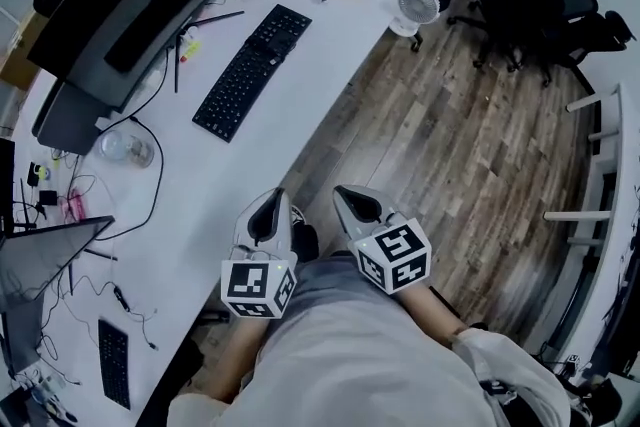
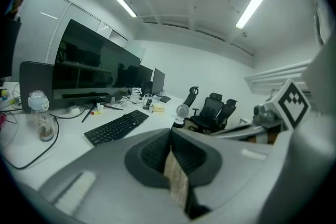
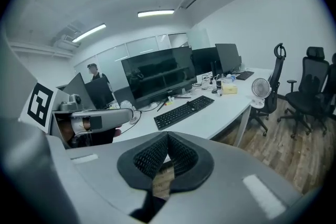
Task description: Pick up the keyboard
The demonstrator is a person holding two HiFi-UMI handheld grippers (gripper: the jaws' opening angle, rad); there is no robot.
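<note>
A long black keyboard (image 1: 252, 71) lies slantwise on the white desk (image 1: 300, 95), in front of a wide curved monitor (image 1: 140, 10). It also shows in the left gripper view as the keyboard (image 2: 116, 126) and in the right gripper view as the keyboard (image 3: 184, 111). My left gripper (image 1: 268, 205) and right gripper (image 1: 352, 199) hang side by side near my body, off the desk's front edge, well short of the keyboard. Both are shut with nothing between the pads.
A small white fan (image 1: 414, 9) stands at the desk's edge. A clear jar (image 1: 126, 147), cables and a laptop (image 1: 40, 260) lie to the left. A second small keyboard (image 1: 113, 362) lies at the lower left. Black office chairs (image 1: 545, 0) stand on the wooden floor (image 1: 470, 135).
</note>
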